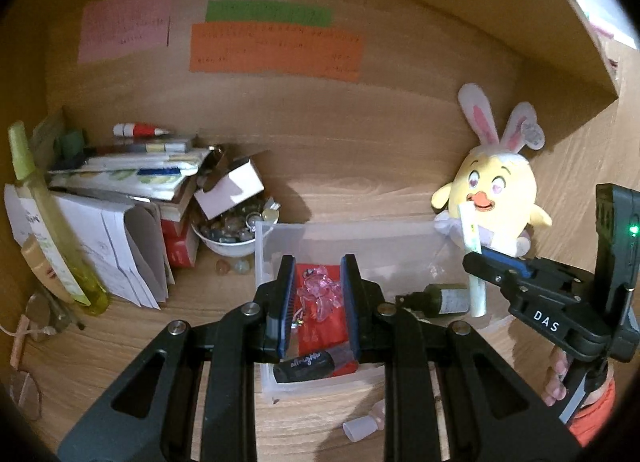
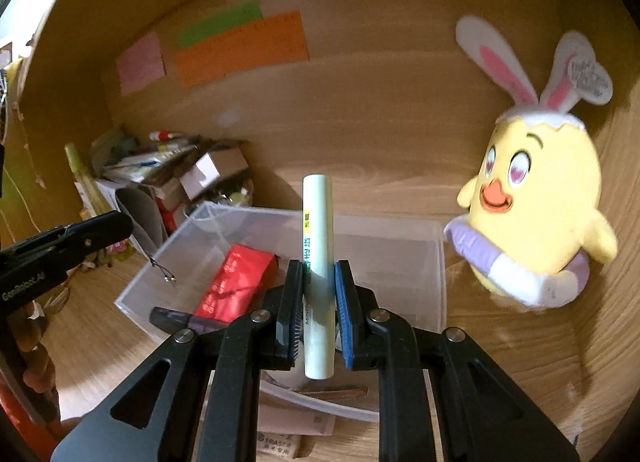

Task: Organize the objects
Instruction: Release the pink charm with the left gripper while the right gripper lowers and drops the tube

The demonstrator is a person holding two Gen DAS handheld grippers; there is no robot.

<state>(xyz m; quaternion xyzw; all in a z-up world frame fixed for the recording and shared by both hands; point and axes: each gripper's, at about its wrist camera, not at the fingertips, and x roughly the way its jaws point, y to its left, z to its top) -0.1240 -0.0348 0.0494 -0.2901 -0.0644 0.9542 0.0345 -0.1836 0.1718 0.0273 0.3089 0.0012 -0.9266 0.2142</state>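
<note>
A clear plastic bin (image 1: 264, 246) (image 2: 436, 262) sits on the wooden desk. It holds a red packet (image 1: 336, 326) (image 2: 236, 282), a pink clear trinket (image 1: 320, 290), a dark tube (image 1: 308, 367) (image 2: 180, 320) and a small green bottle (image 1: 444, 298). My right gripper (image 2: 318, 302) (image 1: 480, 262) is shut on a pale green tube (image 2: 318, 246) (image 1: 474, 238), held upright over the bin's right part. My left gripper (image 1: 318, 302) (image 2: 120, 226) is open and empty, hovering over the bin's left part above the pink trinket.
A yellow chick plush with bunny ears (image 1: 496, 190) (image 2: 536, 214) leans at the right wall. A pile of books and papers (image 1: 132, 178), a white bowl of stones (image 1: 228, 230) and a green spray bottle (image 1: 52, 230) crowd the left. A small bottle (image 1: 364, 424) lies in front of the bin.
</note>
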